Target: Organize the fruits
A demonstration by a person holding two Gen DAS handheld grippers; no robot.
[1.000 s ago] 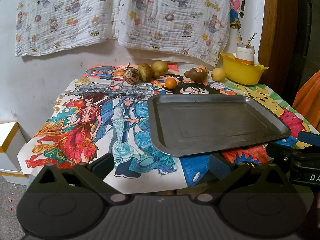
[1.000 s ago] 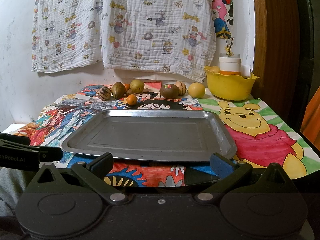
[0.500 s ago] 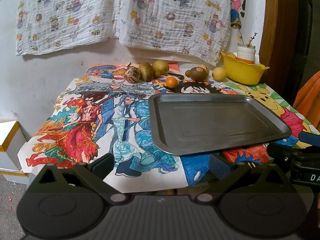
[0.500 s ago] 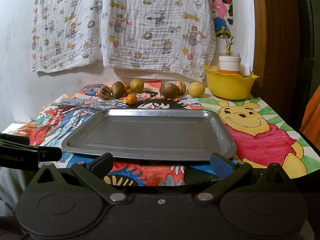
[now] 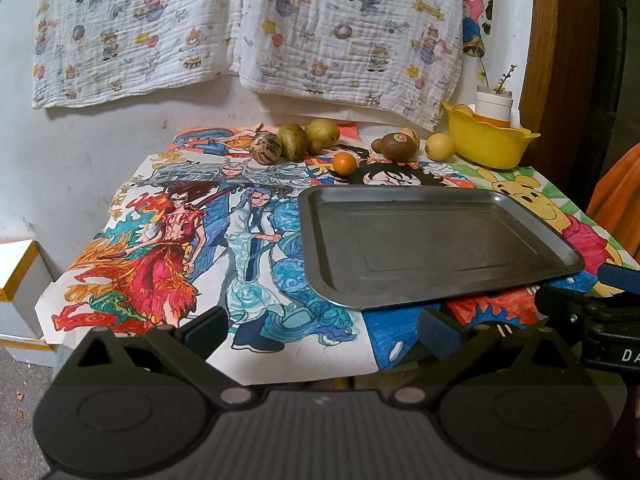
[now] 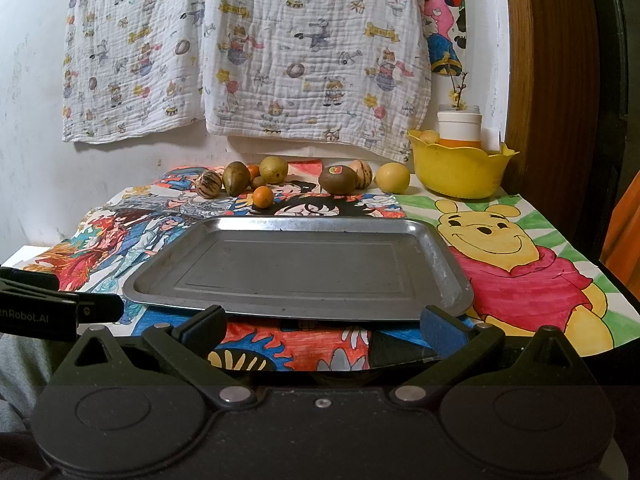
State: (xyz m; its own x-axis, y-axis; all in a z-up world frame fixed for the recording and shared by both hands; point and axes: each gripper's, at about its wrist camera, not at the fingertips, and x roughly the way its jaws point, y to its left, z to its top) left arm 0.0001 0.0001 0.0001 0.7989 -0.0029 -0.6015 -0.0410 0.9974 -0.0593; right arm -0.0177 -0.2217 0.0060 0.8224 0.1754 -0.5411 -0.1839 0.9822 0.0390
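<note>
An empty grey metal tray (image 5: 436,240) (image 6: 296,268) lies in the middle of the table. Behind it, along the wall, stands a row of fruit: a striped round fruit (image 5: 265,149) (image 6: 208,185), a green-brown pear-shaped fruit (image 5: 294,147) (image 6: 235,178), a yellow-green pear (image 5: 322,132) (image 6: 273,169), a small orange (image 5: 344,163) (image 6: 263,197), a brown kiwi with a sticker (image 5: 396,146) (image 6: 338,179) and a lemon (image 5: 439,147) (image 6: 393,178). My left gripper (image 5: 320,330) and right gripper (image 6: 323,328) hover open at the table's near edge, holding nothing.
A yellow bowl (image 5: 490,144) (image 6: 458,172) with a white jar in it sits at the back right corner. Colourful cartoon drawings (image 5: 168,240) (image 6: 520,264) cover the tabletop. A printed cloth (image 6: 248,48) hangs on the wall. A white box (image 5: 18,280) stands on the floor at left.
Both views have barely shifted; the left gripper has drifted slightly. Nothing on the table has moved.
</note>
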